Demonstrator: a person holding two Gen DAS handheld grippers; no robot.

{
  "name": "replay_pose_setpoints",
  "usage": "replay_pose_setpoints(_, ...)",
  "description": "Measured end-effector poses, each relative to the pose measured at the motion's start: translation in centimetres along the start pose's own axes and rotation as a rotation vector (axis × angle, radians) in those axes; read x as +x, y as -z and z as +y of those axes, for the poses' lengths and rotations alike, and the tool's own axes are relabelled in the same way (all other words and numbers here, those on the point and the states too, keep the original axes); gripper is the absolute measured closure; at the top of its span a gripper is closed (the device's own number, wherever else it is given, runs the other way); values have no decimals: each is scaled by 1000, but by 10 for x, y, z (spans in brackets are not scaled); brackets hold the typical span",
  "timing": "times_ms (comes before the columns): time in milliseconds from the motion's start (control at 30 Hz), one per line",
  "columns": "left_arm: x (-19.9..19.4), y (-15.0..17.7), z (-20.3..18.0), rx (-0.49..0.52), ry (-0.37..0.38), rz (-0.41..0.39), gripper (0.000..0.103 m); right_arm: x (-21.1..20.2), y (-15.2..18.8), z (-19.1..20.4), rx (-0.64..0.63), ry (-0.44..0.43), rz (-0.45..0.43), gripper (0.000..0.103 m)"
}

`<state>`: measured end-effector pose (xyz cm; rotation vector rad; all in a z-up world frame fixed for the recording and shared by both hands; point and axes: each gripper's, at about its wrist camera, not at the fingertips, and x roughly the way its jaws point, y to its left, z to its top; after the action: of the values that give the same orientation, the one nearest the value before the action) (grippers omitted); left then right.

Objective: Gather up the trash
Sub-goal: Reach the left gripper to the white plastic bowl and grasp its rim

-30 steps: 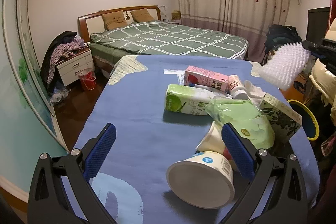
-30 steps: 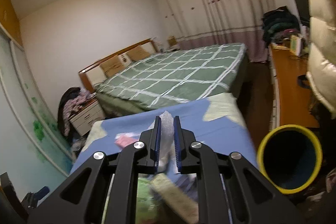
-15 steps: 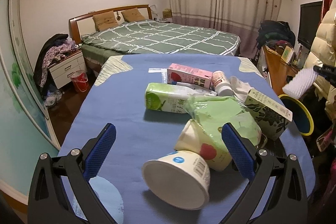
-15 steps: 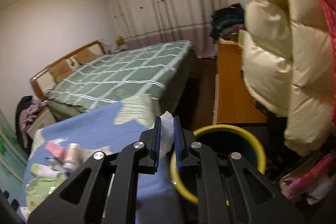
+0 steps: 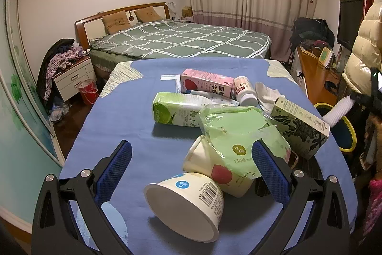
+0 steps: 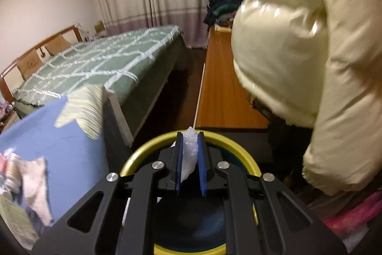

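My right gripper [image 6: 189, 147] is shut on a white piece of bubble wrap [image 6: 189, 154] and holds it over the mouth of the yellow-rimmed dark blue trash bin [image 6: 143, 149]. In the left wrist view the wrap [image 5: 339, 110] hangs over the bin [image 5: 348, 135] beside the table. My left gripper [image 5: 191, 166] is open above the blue table [image 5: 124, 116]. Between its fingers lie a white tub [image 5: 186, 204] on its side and a paper cup [image 5: 210, 166]. A green plastic bag [image 5: 231, 128], a green carton [image 5: 176, 109], a pink carton [image 5: 207, 85], a white bottle [image 5: 244, 90] and a dark patterned box [image 5: 300, 128] lie beyond.
A bed [image 5: 181, 40] stands behind the table. A nightstand [image 5: 74, 75] with clothes and a red bucket [image 5: 88, 91] are at the left. A wooden desk [image 6: 224, 92] runs beside the bin. A cream puffer jacket [image 6: 298, 40] hangs close at the right.
My right gripper has carried the bubble wrap off the table to the right and down over the bin. The left gripper has shifted slightly, still open over the tub.
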<state>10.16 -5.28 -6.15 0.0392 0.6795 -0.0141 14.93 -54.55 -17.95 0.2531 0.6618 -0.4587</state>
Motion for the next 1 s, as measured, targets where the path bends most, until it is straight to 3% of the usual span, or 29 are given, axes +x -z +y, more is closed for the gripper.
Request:
replay_pose_setpoints(100,4,0,0,0,2,9,4,15,11,2,0,17,40,86)
replay_pose_setpoints(200,6,1,0,0,8,15,4,18,19,3,5,18,54,69)
replay_pose_setpoints(267,7,2,1,2,15,19,4,14,22,5,5,9,51,68)
replay_pose_setpoints(400,6,8,6,-5,32,27,4,-5,25,10,-4,-7,23,60)
replay_pose_setpoints(533,6,14,11,-2,33,31,4,-36,32,18,6,-77,-17,52)
replay_pose_setpoints(867,15,36,29,23,95,70,4,-71,56,35,-4,-192,-18,51)
replay_pose_setpoints(1000,18,41,30,63,158,81,4,-71,58,39,2,-216,-4,50)
